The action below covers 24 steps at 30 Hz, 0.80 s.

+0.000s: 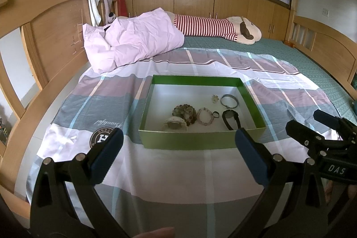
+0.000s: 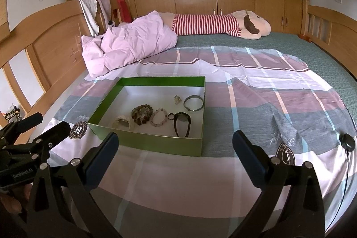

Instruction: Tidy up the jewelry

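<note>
A green open box (image 1: 196,141) (image 2: 156,141) lies on the bed sheet. Inside it lie a white watch (image 1: 175,124) (image 2: 123,121), a dark bead bracelet (image 1: 185,112) (image 2: 142,113), a pink bead bracelet (image 1: 204,115) (image 2: 158,118), a black watch (image 1: 231,118) (image 2: 182,123), a metal bangle (image 1: 229,100) (image 2: 193,102) and a small pale trinket (image 1: 214,98) (image 2: 177,99). My left gripper (image 1: 178,148) is open and empty in front of the box. My right gripper (image 2: 175,148) is open and empty, also in front of the box.
The striped sheet (image 1: 178,171) covers the near bed. A pink duvet (image 1: 131,41) and a striped plush toy (image 1: 214,27) lie at the back. Wooden headboard (image 1: 55,32) stands left. A black round puck with a cable (image 2: 347,141) lies on the right.
</note>
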Tool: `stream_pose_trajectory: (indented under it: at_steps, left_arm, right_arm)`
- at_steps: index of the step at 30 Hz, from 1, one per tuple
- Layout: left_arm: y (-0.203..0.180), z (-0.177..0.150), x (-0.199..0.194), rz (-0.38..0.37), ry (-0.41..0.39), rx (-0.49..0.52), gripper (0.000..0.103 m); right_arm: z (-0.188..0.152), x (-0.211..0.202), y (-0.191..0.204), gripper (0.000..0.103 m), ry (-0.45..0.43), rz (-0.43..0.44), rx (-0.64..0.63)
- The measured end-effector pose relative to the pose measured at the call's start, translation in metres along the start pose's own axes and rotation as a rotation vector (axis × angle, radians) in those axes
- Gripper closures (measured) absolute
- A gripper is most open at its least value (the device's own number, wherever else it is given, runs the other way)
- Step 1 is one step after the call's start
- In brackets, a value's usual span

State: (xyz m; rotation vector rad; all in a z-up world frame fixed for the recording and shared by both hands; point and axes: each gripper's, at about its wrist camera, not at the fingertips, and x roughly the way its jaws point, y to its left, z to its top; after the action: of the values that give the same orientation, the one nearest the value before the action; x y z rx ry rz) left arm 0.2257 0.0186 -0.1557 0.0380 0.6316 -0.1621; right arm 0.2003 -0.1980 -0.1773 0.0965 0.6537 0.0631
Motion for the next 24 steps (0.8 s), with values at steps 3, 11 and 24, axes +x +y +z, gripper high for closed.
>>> stream_pose_trajectory:
  at_steps: [3,11,24]
  left_arm:
    - [-0.0002,-0.0001,0.0,0.001,-0.001,0.0,0.004]
    - [0.0003,-0.002,-0.0003,-0.001,0.001,0.003,0.004]
    - [0.0002,-0.0019,0.0002,-0.009,0.003,0.003,0.004]
  right_arm:
    - [0.0001,-0.0003,0.0002,0.004,-0.001,0.001,-0.001]
    - [-0.0004,-0.0005,0.0009,0.004,0.002,0.001,-0.001]
    - [-0.0006,-0.0005,0.0018,0.004,0.002,0.001,-0.002]
